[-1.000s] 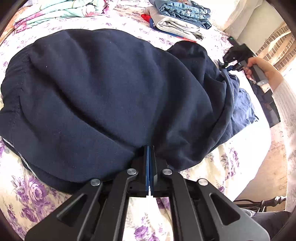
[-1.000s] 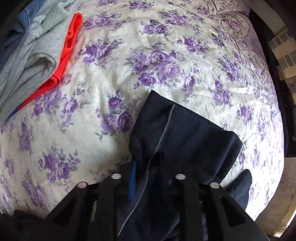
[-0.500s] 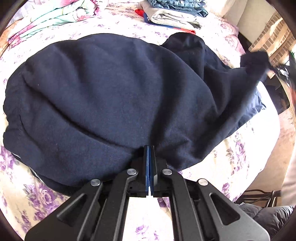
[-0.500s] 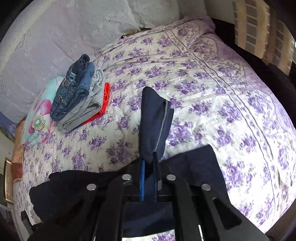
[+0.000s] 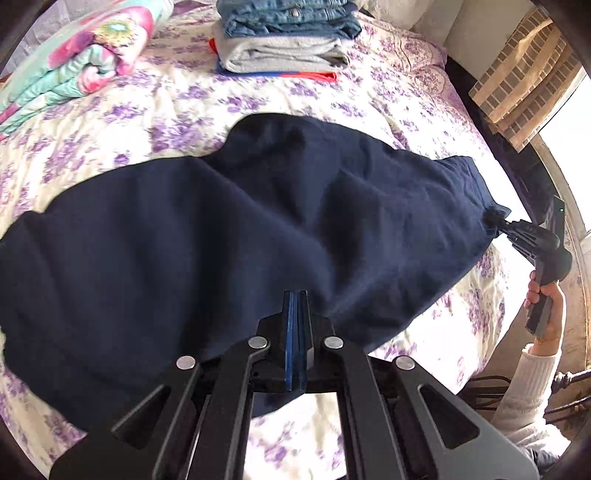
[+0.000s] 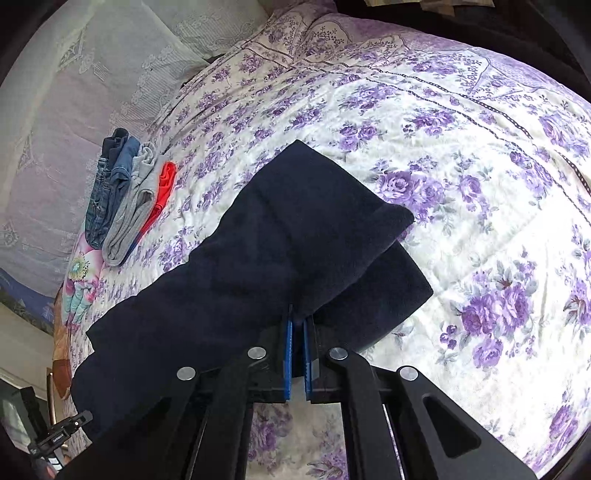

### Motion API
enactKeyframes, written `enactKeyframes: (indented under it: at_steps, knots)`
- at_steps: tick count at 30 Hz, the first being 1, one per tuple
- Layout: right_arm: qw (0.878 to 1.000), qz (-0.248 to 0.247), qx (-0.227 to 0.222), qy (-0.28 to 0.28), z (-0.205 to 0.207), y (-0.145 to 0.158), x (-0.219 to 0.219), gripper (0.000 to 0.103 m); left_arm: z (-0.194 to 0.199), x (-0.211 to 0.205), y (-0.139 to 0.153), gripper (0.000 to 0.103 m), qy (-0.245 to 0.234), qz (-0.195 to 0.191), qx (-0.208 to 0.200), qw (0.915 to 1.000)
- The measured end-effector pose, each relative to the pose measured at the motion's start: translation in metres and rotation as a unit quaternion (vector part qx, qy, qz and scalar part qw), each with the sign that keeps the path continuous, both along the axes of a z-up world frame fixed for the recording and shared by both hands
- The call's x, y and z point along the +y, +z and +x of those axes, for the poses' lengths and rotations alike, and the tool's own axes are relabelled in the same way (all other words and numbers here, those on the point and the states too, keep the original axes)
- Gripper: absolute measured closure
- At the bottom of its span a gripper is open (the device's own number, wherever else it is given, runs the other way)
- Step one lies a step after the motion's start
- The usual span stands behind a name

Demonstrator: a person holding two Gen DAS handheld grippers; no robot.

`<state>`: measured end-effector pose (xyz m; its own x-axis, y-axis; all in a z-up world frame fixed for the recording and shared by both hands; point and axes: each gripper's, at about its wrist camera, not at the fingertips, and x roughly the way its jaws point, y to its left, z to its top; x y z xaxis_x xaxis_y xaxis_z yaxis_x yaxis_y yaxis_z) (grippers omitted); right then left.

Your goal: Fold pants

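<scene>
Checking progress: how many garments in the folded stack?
3 visible: jeans on top, grey garment beneath, red-and-blue one at the bottom; more may be hidden.

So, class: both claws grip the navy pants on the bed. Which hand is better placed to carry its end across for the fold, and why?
Probably the right. The right claw pinches a free leg end of the navy pants; the left claw holds the bulky middle edge.
</scene>
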<state>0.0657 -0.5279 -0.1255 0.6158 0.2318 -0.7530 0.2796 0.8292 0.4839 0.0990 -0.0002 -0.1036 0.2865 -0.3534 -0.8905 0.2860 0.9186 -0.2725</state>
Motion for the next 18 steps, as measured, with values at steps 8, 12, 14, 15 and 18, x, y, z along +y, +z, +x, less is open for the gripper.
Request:
enactKeyframes:
  at_steps: [8,12,14,15,18]
  knots:
    - [1.000,0.019,0.001,-0.007,-0.023,-0.002,-0.011,0.098,-0.003,-0.027,-0.037,0.102,-0.021,0.008,0.030,0.9993]
    - [0.999,0.033,0.022,-0.002,-0.011,-0.027,-0.009,0.096,0.001,-0.024,-0.044,0.102,-0.020,-0.010,0.037,0.9991]
    - [0.999,0.025,0.033,0.011,-0.012,-0.019,-0.006,0.090,-0.002,-0.020,-0.046,0.102,-0.021,-0.019,0.042,0.9987]
    - [0.999,0.024,0.040,0.018,-0.016,-0.012,-0.003,0.081,-0.004,-0.018,-0.046,0.102,-0.020,-0.023,0.043,0.9986]
    - [0.997,-0.043,0.045,0.050,-0.030,0.025,0.015,0.061,-0.013,-0.015,-0.044,0.102,-0.028,-0.018,0.035,0.9989]
